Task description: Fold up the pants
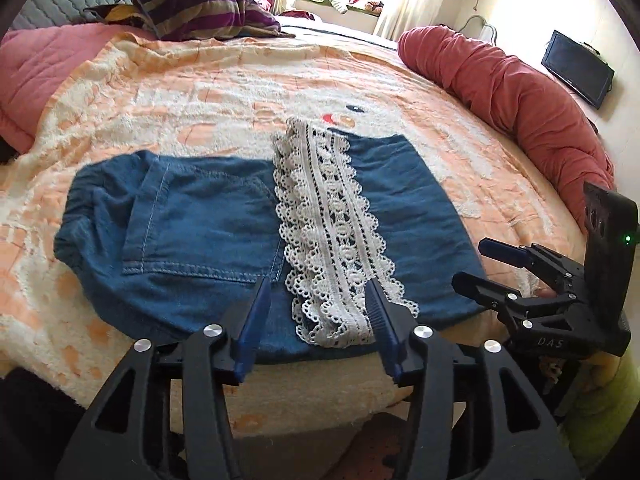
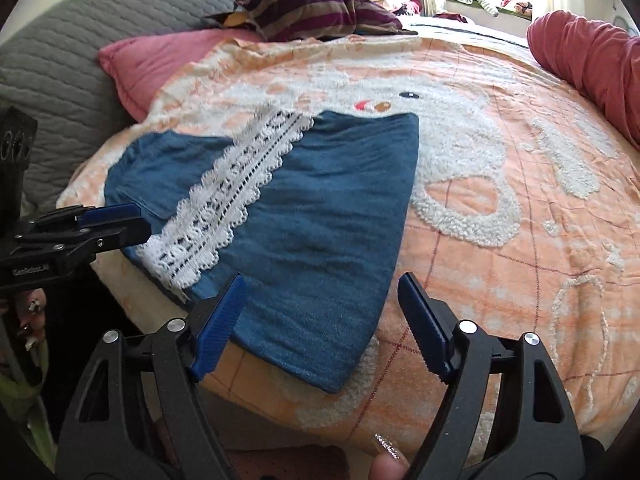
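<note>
Blue denim pants (image 1: 192, 232) lie folded flat on the orange and white blanket (image 1: 200, 92), near the bed's front edge. A white lace band (image 1: 332, 224) runs across them from front to back. My left gripper (image 1: 320, 290) is open and hovers over the near edge of the pants; the near end of the lace lies between its blue fingers. My right gripper (image 2: 322, 280) is open above the plain denim (image 2: 328, 208), to the right of the lace (image 2: 228, 200). Each gripper shows in the other's view: the right one (image 1: 476, 266) at the right, the left one (image 2: 136, 222) at the left.
A striped pillow (image 1: 200, 4) and a pink pillow (image 1: 36, 76) lie at the head by a grey quilted headboard (image 2: 52, 52). A rolled red quilt (image 1: 512, 92) lines the right side. A dark screen (image 1: 576, 68) stands beyond it. The bed's edge (image 1: 312, 396) is just below the grippers.
</note>
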Motion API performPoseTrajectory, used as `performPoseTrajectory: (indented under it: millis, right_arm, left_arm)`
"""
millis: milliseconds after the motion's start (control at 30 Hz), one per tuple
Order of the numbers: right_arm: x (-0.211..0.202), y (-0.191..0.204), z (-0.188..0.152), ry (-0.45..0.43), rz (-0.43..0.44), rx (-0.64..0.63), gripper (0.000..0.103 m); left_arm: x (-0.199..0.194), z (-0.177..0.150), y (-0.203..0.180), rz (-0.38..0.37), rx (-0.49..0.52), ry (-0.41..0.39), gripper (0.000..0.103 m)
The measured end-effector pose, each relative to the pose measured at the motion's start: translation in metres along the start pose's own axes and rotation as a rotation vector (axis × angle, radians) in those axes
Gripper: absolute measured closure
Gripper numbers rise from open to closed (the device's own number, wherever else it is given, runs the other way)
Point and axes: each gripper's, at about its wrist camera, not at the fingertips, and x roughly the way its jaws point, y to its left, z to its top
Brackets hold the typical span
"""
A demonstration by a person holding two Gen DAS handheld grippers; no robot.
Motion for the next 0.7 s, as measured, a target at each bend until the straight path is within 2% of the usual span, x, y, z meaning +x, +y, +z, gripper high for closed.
performPoseTrajectory:
  millis: [100,167,467,500,533,567,700]
  right_arm:
    - [-0.005,-0.001,0.002,-0.024,0.008,0.01,0.026]
    - [-0.009,-0.002,0.004,-0.04,0.01,0.02,0.023]
    - [-0.027,-0.005,0.012,-0.103,0.022,0.051,0.015]
    - [-0.028,-0.005,0.014,-0.109,0.021,0.054,0.014]
    - [-0.03,-0.005,0.015,-0.114,0.019,0.056,0.013]
    - [-0.031,-0.005,0.016,-0.119,0.019,0.057,0.013]
    - [-0.036,-0.004,0.02,-0.134,0.016,0.061,0.011]
  left_arm:
    - [-0.006,0.003,-0.001,0.011,0.006,-0.01,0.052]
    - [-0.009,0.005,-0.001,0.017,0.009,-0.017,0.043]
    - [-0.032,0.012,0.008,0.047,0.0,-0.067,0.043]
    - [-0.034,0.012,0.009,0.049,-0.004,-0.069,0.04]
    - [-0.035,0.013,0.011,0.054,-0.008,-0.072,0.022]
    - [-0.037,0.013,0.012,0.061,-0.01,-0.077,0.017]
    - [-0.044,0.013,0.016,0.062,-0.011,-0.093,0.017]
